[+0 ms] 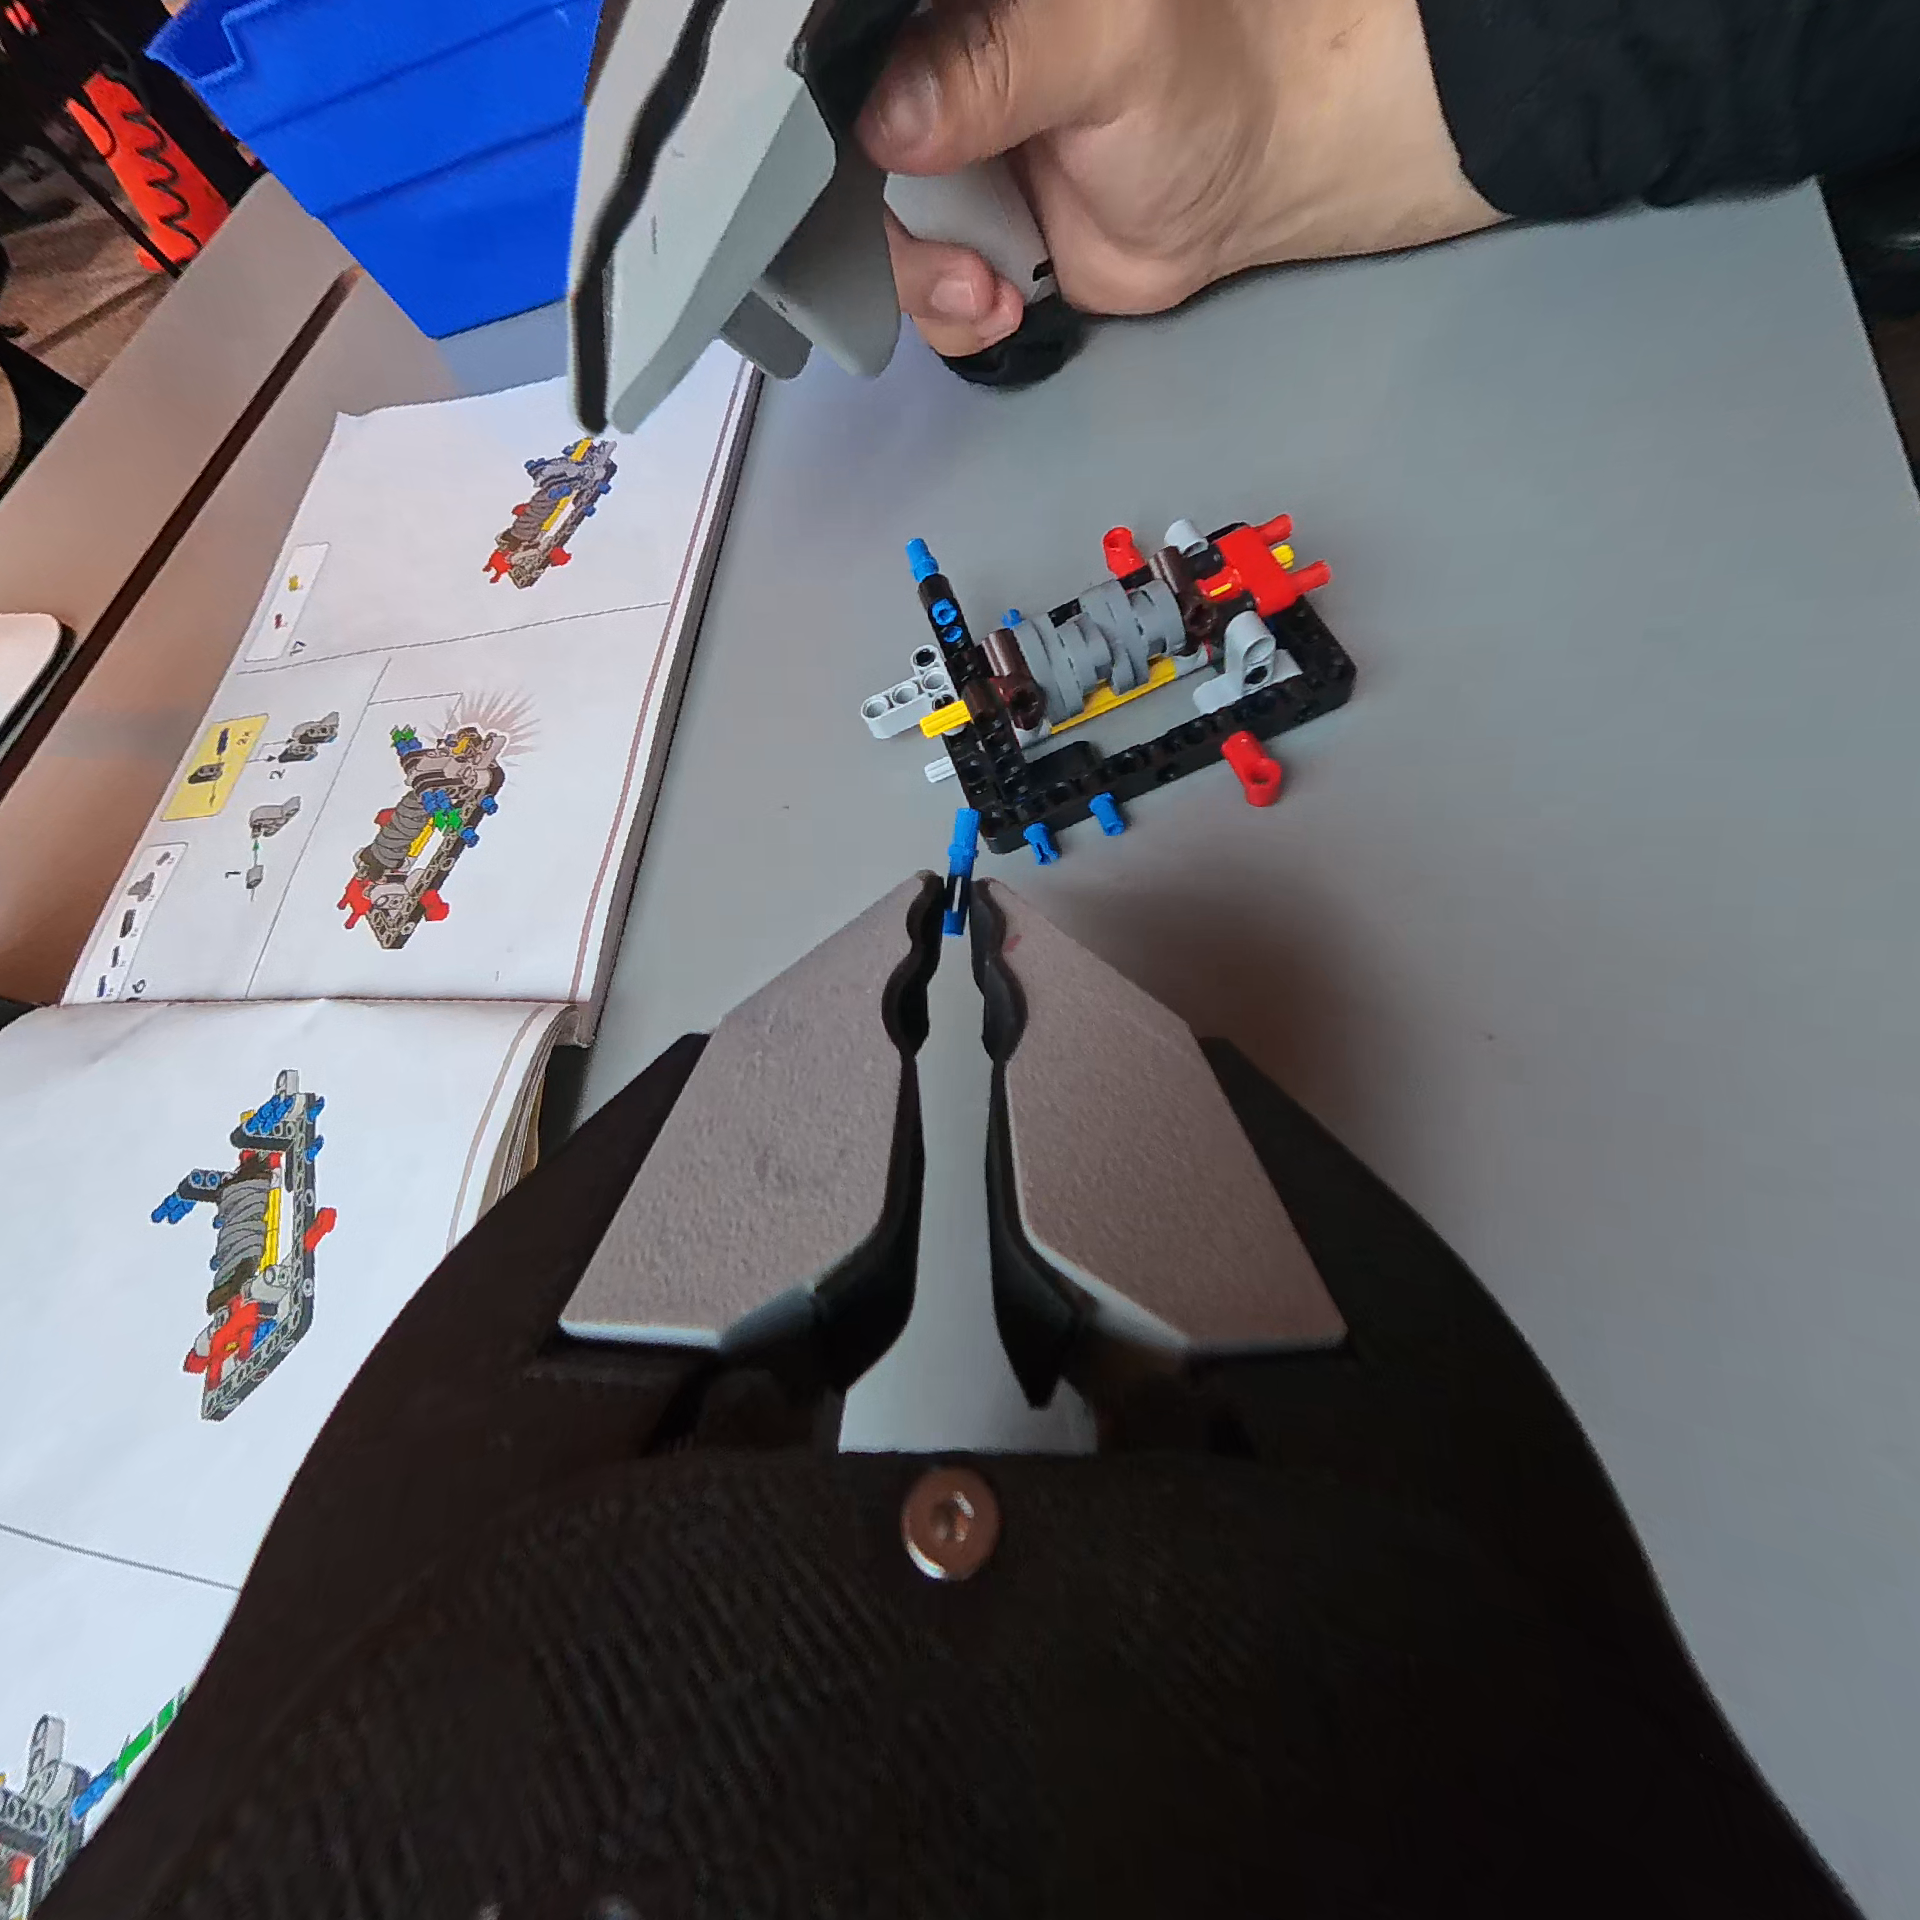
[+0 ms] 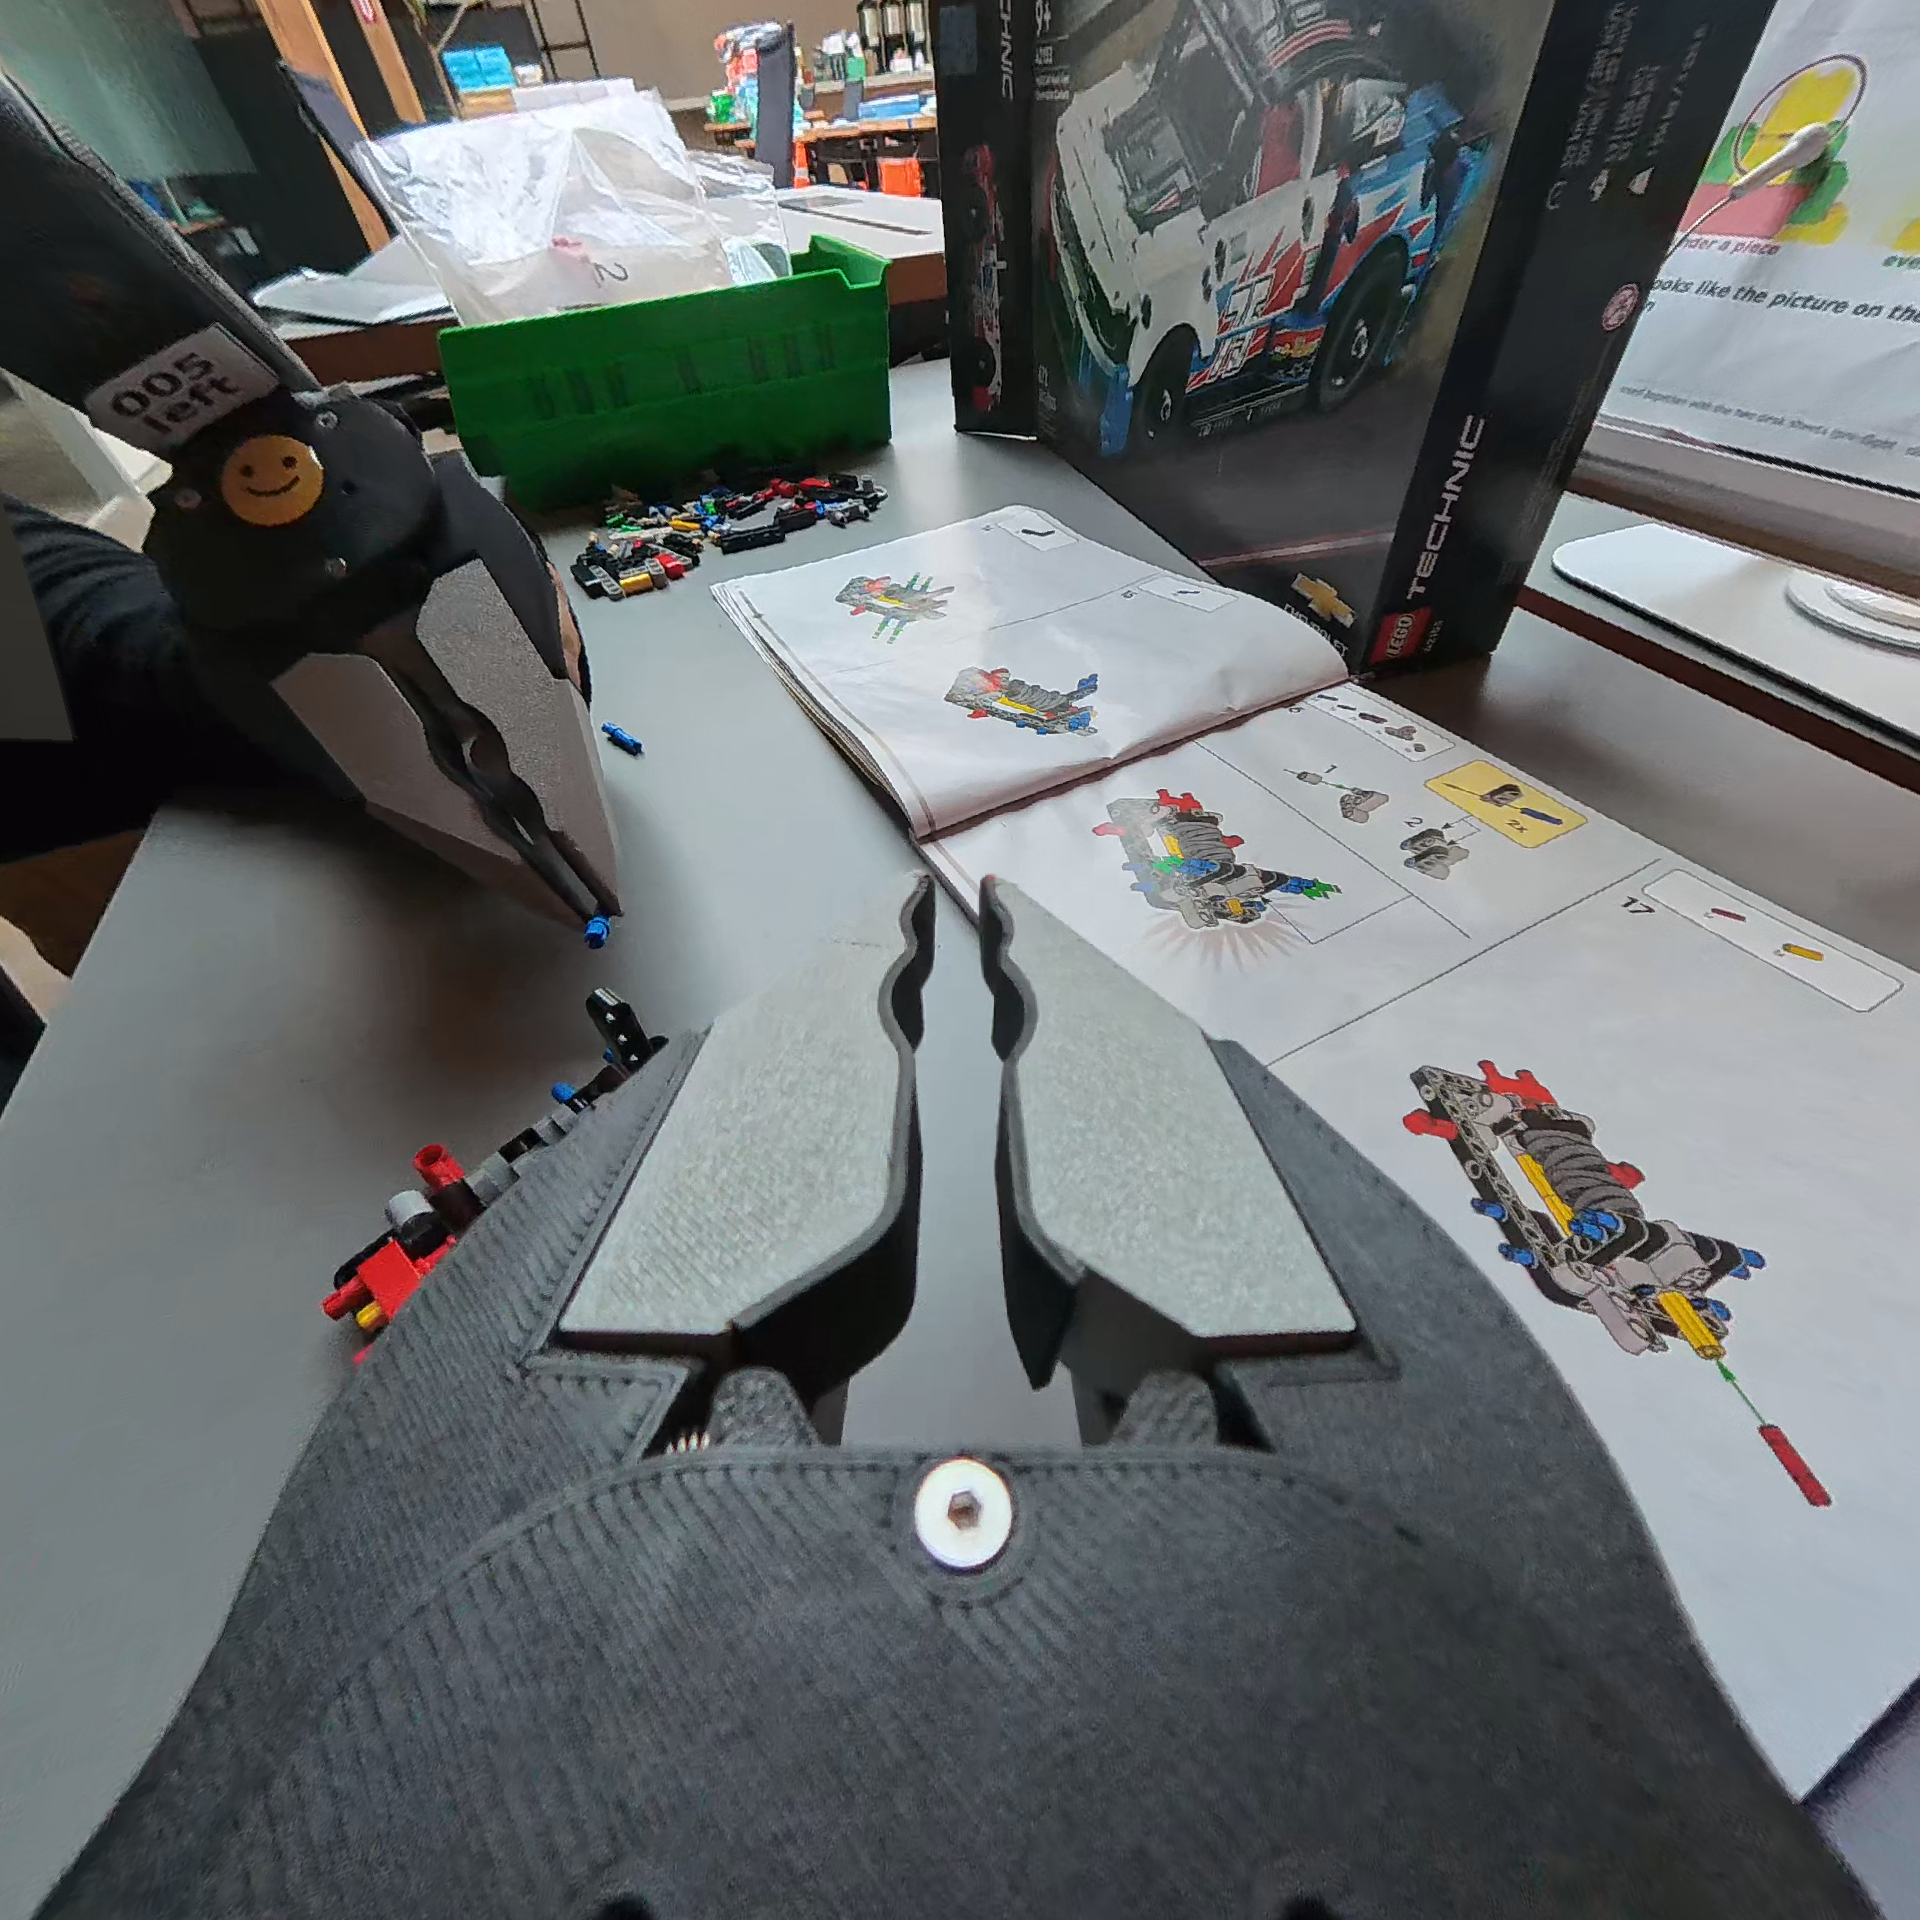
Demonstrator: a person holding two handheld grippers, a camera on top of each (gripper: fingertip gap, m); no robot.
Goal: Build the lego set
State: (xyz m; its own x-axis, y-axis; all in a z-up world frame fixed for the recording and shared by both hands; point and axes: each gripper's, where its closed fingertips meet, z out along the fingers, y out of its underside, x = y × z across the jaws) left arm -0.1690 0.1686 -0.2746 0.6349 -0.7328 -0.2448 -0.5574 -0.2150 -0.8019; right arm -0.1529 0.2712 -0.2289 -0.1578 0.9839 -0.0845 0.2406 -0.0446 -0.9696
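The partly built Lego frame [image 1: 1112, 675], black with grey, red, yellow and blue parts, lies on the grey table [image 1: 1455, 935]. My left gripper [image 1: 961, 899] is shut on a small blue pin [image 1: 963, 847], held just short of the frame's near left corner. In the right wrist view the left gripper [image 2: 597, 914] holds the pin [image 2: 594, 928] above the table. My right gripper [image 2: 956, 894] is empty with its jaws almost together, and hovers over the table beside the frame [image 2: 416, 1236], which it partly hides. It also shows in the left wrist view [image 1: 623, 312], held by a hand.
An open instruction booklet [image 2: 1039, 665] lies beside the frame. A loose blue pin [image 2: 621, 738] and a pile of small parts [image 2: 717, 530] lie in front of a green bin [image 2: 665, 384]. The set's box [image 2: 1247, 312] stands behind. A blue bin [image 1: 416, 156] stands at the far side. Left tips to right tips: about 12 centimetres.
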